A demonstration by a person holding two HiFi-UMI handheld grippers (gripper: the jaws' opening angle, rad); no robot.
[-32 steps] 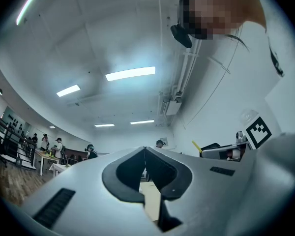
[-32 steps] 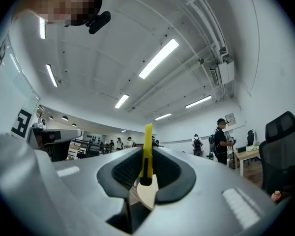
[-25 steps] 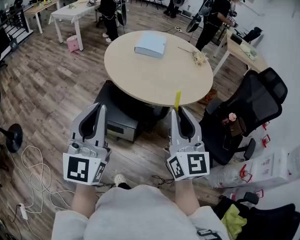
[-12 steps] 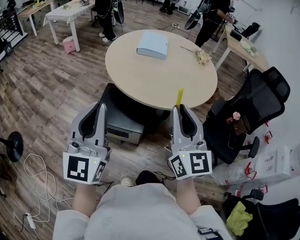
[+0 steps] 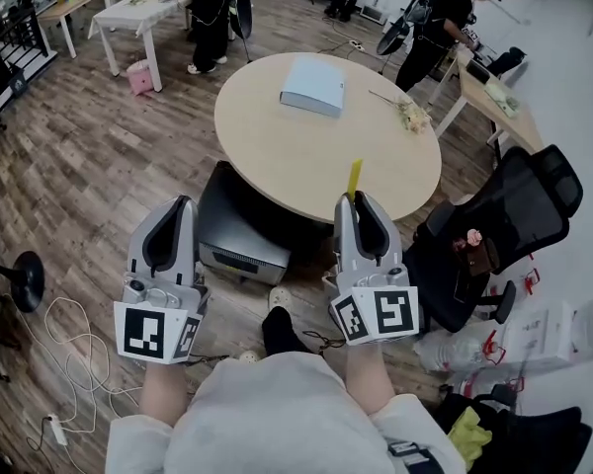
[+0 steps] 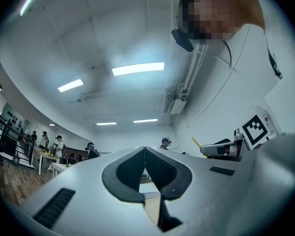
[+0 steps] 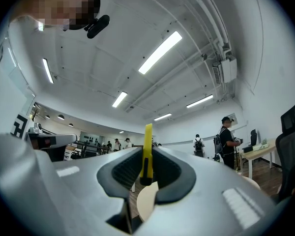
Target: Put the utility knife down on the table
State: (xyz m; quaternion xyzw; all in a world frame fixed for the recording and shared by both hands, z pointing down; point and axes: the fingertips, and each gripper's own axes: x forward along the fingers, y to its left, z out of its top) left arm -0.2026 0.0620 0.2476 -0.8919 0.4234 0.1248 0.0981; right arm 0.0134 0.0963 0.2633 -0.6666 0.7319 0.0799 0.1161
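1. While it is clamped between the pads of the right gripper [image 5: 354, 201], the utility knife [image 5: 354, 178] is held in the air, not on the table. It is a slim yellow body.
2. Long axis: in line with the jaws. The yellow end sticks out forward past the fingertips and points away from the person. In the right gripper view the utility knife [image 7: 147, 150] stands upright, its dark lower end seated between the pads. Whether the blade is out cannot be told.
3. Right gripper [image 7: 146, 156]: closed on the knife, one jaw pressing each flat side.
4. Left gripper [image 5: 171, 208]: jaws together with nothing between them, as the left gripper view [image 6: 145, 154] confirms. It is held level with the right gripper, well apart to its left.
5. Round table [image 5: 296, 161]: pale top, ahead of both grippers. In the head view the knife's tip overlaps its near edge.
6. On the table: a light blue box [image 5: 312, 86] at the far side and a small sprig of flowers [image 5: 407, 115] near the right rim.
7. Nearby: a black office chair [image 5: 519, 200] right of the table and a grey cabinet [image 5: 239, 237] beneath it.
8. Change from a second ago: the table sits closer to the grippers, the knife tip reaches further over its edge, and a foot [image 5: 277, 330] now shows below. The grip is unchanged.
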